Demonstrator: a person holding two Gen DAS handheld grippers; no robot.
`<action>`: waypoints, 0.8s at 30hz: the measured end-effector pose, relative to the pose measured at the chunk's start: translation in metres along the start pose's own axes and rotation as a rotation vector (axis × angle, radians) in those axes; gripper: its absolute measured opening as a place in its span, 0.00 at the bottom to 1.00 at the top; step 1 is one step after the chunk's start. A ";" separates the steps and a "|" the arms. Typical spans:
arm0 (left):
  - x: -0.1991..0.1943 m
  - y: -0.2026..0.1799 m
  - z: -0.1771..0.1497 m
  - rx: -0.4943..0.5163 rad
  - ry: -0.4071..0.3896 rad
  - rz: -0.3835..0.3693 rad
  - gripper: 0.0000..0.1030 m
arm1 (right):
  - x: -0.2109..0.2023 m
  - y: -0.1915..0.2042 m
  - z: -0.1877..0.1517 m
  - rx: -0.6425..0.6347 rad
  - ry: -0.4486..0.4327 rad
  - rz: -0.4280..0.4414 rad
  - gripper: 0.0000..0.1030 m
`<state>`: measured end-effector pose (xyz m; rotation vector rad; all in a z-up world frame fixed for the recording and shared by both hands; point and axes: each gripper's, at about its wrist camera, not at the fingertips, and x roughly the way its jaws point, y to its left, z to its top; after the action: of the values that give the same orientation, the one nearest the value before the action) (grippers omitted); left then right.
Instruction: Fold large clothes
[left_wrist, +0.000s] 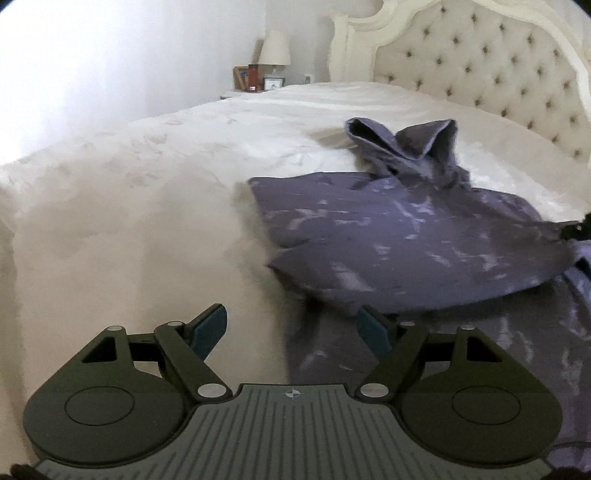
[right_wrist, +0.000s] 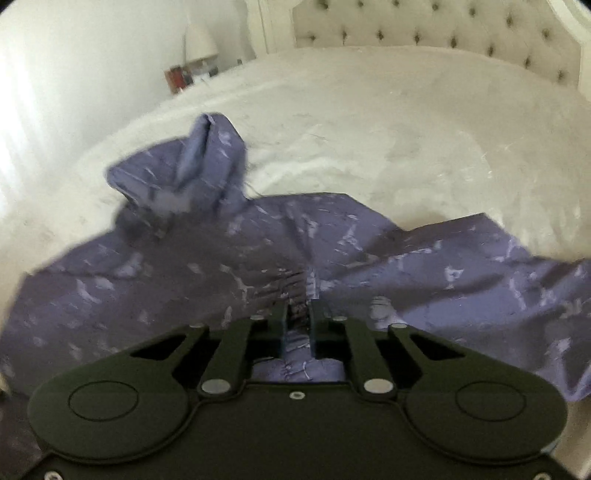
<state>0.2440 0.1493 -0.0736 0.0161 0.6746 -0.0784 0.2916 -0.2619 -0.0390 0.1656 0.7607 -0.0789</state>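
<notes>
Right wrist view shows the right claw (right_wrist: 298, 314) pinched tight on a bunched ridge of the purple garment (right_wrist: 155, 280), the cloth gathering into creases just ahead of its fingertips; I judge the pinch is there so one edge can be lifted and carried over the rest of the fabric. Left wrist view shows the left claw (left_wrist: 291, 326) with its jaws standing wide and nothing between them; its right pad (left_wrist: 373, 330) hangs just over the garment's near edge while the left pad (left_wrist: 208, 326) is over bare bed (left_wrist: 129, 221), which suggests it is lining up on that edge for a second hold.

The garment lies spread on the bed ahead of both claws, its body flat and wide; beyond the right claw and to its left a folded-up part, perhaps a sleeve or hood, stands in a peak, though blur makes that uncertain.

Open room is generous: pale bedcover runs clear ahead of and left of the left claw, and ahead of and right of the right claw up to the tufted headboard (right_wrist: 443, 40); the lamp (left_wrist: 274, 48) and small items beside it sit well apart, far ahead and left. The garment's right edge droops near the bed's side, so a pull that way could probably drag it off.
</notes>
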 end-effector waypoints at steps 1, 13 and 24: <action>0.001 0.003 0.001 0.003 -0.001 0.004 0.74 | 0.003 0.002 0.000 -0.021 -0.001 -0.029 0.17; 0.027 0.011 0.012 0.252 -0.123 -0.078 0.48 | 0.021 0.002 -0.015 -0.076 0.076 -0.069 0.18; 0.028 0.006 0.004 0.273 -0.138 -0.154 0.11 | 0.021 0.005 -0.024 -0.108 0.080 -0.075 0.24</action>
<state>0.2688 0.1536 -0.0882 0.2202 0.5227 -0.3165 0.2908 -0.2532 -0.0700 0.0378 0.8493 -0.1021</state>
